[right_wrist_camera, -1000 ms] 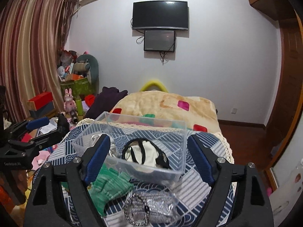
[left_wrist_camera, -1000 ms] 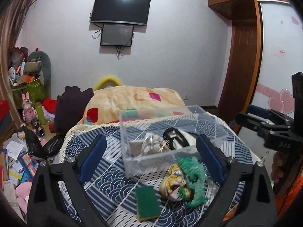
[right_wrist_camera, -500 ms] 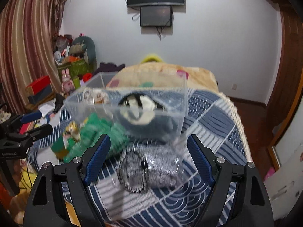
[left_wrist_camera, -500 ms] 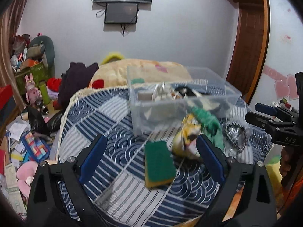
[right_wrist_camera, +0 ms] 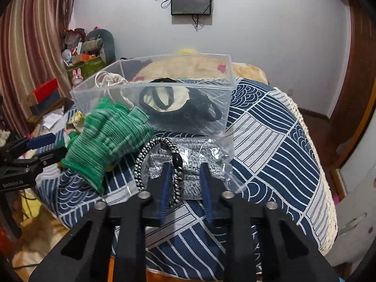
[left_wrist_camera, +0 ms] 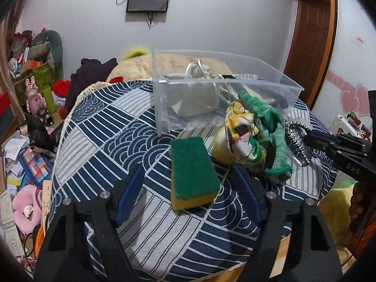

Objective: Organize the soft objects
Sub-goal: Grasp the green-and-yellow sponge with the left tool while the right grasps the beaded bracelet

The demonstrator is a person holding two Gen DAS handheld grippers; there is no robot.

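My right hand-held gripper (right_wrist_camera: pixel 184 183) has its jaws narrowed around the near end of the silver-grey pouch in its clear wrapper (right_wrist_camera: pixel 190 162), with the black-and-white braided cord (right_wrist_camera: pixel 162 162) lying by the left finger; I can't tell whether the pads are actually pinching it yet. My left hand-held gripper (left_wrist_camera: pixel 188 195) is wide open and holds nothing, its fingers straddling the green-and-yellow sponge (left_wrist_camera: pixel 191 171) near the front edge of the blue patterned counter (left_wrist_camera: pixel 105 127).

Beyond the sponge lie the yellow printed cloth (left_wrist_camera: pixel 237 141) and the green knitted glove (right_wrist_camera: pixel 108 136), bunched together and touching the front wall of the clear plastic box (left_wrist_camera: pixel 211 89), which sits toward the far edge. Inside the box I see a beige drawstring bag (left_wrist_camera: pixel 199 94) and a black-and-cream piece (right_wrist_camera: pixel 174 103).

As I judge it, the job is partly done: two soft things are boxed, while the pouch, glove, cloth and sponge are left out on the counter.
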